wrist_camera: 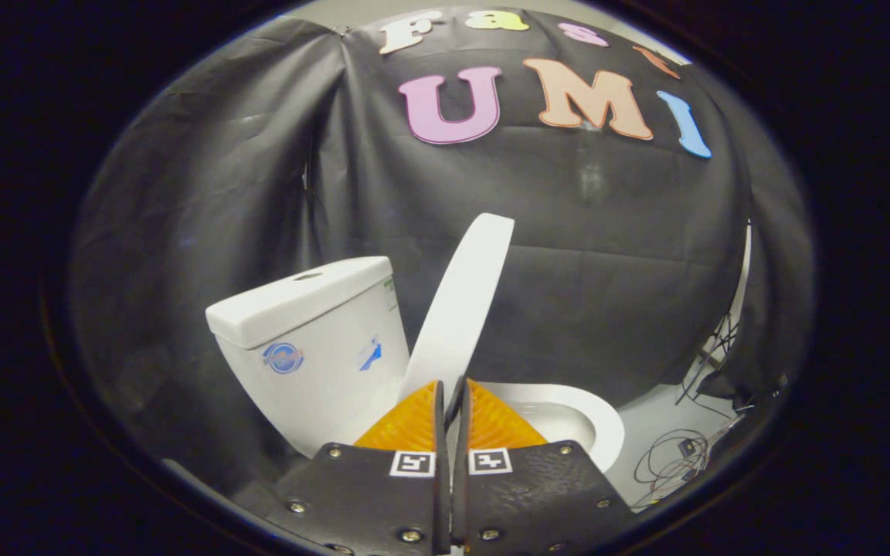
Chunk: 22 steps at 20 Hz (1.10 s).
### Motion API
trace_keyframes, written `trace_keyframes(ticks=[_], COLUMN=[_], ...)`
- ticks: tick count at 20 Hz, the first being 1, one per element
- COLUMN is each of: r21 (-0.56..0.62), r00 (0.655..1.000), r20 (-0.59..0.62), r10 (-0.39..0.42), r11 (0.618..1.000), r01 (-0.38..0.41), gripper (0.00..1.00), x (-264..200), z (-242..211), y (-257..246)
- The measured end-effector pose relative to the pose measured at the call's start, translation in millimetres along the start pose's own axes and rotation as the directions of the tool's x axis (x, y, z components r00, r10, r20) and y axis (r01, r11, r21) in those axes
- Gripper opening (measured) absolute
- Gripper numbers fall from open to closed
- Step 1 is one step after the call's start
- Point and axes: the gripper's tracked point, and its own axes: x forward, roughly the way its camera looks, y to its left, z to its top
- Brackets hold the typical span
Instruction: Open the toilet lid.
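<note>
Though raised steeply, the white toilet lid (462,305) sits pinched between the jaws.

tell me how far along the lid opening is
Mostly done: the toilet lid is raised steeply off the seat, bowl exposed. In hand: the gripper fingers pinch the lid's lower edge. Left: tip it back to the tank, which it doesn't yet touch, then release.
</note>
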Motion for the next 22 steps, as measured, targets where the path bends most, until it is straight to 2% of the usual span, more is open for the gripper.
trace_keyframes(ticks=[8,12,16,20,22], r21=[-0.047,-0.084,-0.064,-0.108,-0.084], r00=[0.998,0.995,0.99,0.984,0.981], r20=[0.043,0.054,0.049,0.041,0.047], r10=[0.037,0.083,0.135,0.175,0.188], r11=[0.998,0.993,0.989,0.98,0.979], r01=[-0.035,-0.078,-0.132,-0.17,-0.183], gripper=[0.02,0.02,0.02,0.02,0.02], x=[9.2,13.3,20.3,28.8,29.8], z=[18.2,19.8,20.5,23.1,22.6], y=[52.7,83.2,111.6,133.2,136.6])
